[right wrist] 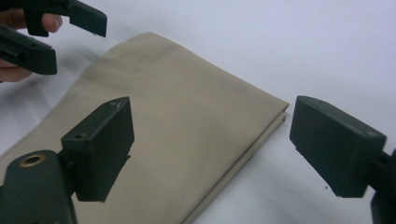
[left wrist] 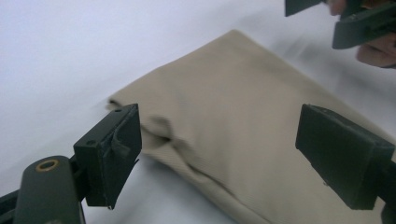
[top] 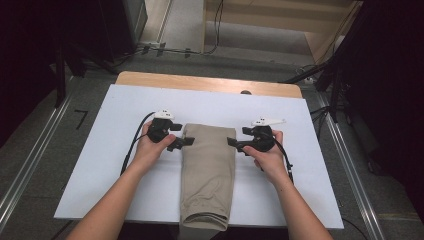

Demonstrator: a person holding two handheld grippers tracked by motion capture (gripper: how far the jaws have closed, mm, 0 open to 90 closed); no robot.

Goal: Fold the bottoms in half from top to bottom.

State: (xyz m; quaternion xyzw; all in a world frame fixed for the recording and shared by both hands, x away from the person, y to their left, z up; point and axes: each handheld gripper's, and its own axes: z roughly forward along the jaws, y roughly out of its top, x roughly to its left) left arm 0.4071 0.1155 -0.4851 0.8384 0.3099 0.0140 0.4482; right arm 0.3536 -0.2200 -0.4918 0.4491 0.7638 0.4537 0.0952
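My left gripper (top: 186, 142) sits at the left side of the folded tan cloth (top: 207, 175), near its far end. The cloth is btwn my two grippers, so from the left one it lies to the right. It's a long strip on the white worktop (top: 125, 110). Its long way runs from far to near, toward me, and the near end hangs a bit over the worktop edge.

In the left gripper view the jaws stand wide apart, w/ the cloth's corner (left wrist: 122, 100) just by one pad (left wrist: 112, 156). Nothing is pinched yet, I think.

My right gripper (top: 233, 143) is at the right side of the cloth, same far end, pointing in at the left one. Both look about as near to the cloth. In the right gripper view its jaws are wide too, and the far right corner (right wrist: 280, 105) shows in the gap. It holds nothing.

Next I'd guess both pinch the far corners.
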